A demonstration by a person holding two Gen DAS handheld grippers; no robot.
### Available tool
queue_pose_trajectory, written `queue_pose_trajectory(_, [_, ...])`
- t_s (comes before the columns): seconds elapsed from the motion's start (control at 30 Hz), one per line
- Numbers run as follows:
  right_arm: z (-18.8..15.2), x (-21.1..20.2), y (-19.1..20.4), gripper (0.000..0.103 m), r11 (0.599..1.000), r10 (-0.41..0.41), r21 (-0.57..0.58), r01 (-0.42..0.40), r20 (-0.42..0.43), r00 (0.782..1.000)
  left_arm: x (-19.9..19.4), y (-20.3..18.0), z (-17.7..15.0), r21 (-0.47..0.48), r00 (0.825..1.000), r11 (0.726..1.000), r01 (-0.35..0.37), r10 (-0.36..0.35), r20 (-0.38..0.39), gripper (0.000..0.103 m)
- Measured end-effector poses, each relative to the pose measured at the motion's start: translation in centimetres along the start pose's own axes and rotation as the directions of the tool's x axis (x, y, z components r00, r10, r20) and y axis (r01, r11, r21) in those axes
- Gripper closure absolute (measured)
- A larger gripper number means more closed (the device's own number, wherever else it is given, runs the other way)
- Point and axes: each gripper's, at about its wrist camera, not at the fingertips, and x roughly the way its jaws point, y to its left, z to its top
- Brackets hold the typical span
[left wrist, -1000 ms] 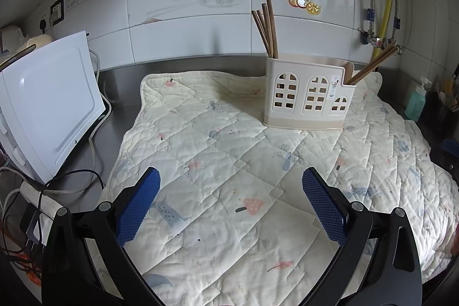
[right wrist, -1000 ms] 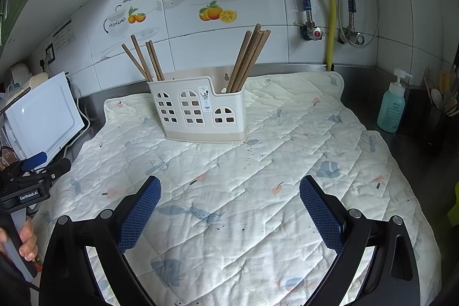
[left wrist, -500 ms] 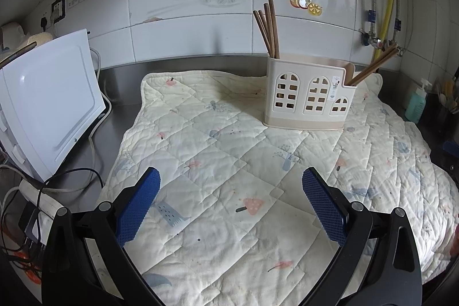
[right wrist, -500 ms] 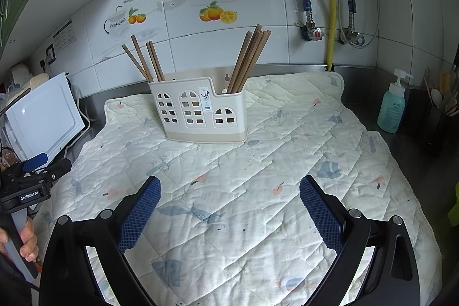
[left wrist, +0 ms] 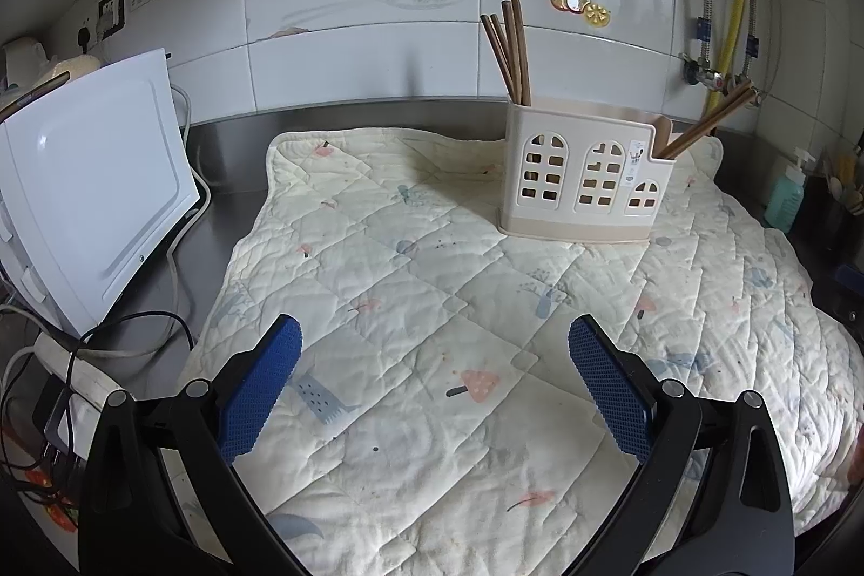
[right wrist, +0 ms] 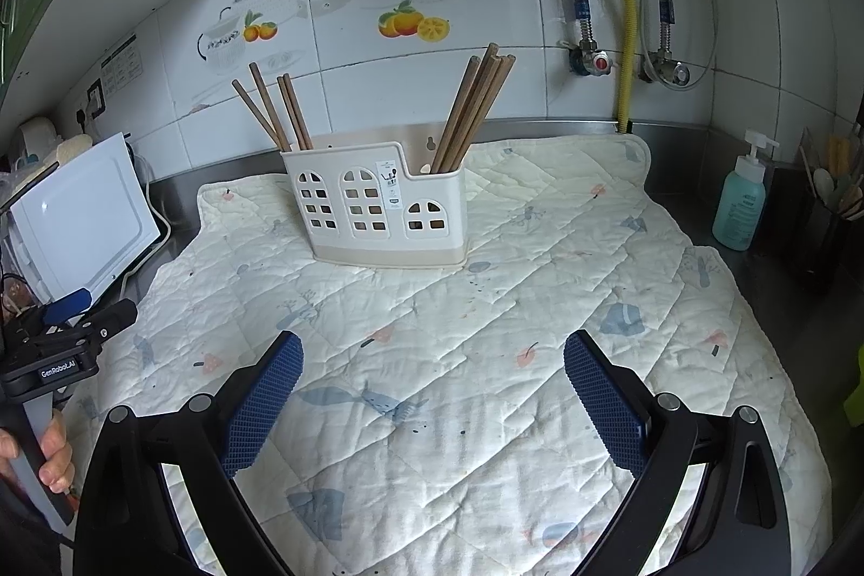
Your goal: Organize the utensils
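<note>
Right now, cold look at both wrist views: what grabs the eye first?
The cream utensil holder with arched window cutouts, standing upright on the quilted mat near the tiled wall. Brown chopsticks stick out of it in two bunches: one at its tall end, one leaning out of its low end. Up close, the left gripper and right gripper both hang open over bare mat, holding nothing.

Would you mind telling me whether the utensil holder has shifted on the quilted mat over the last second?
No. In the right wrist view the utensil holder sits at the same spot on the quilted mat, below the same fruit tile decal.
</note>
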Motion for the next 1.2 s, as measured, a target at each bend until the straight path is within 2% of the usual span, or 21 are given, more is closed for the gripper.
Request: queue_pose_trajectory(1.2, [-0.13, 0.05, 0.21, 0.009, 1.0, 0.006, -0.004, -0.006, 0.001, 1.0, 0.09, -0.14, -0.17, -0.008, 1.0, 1.0, 0.008, -0.008, -0.002, 0.005])
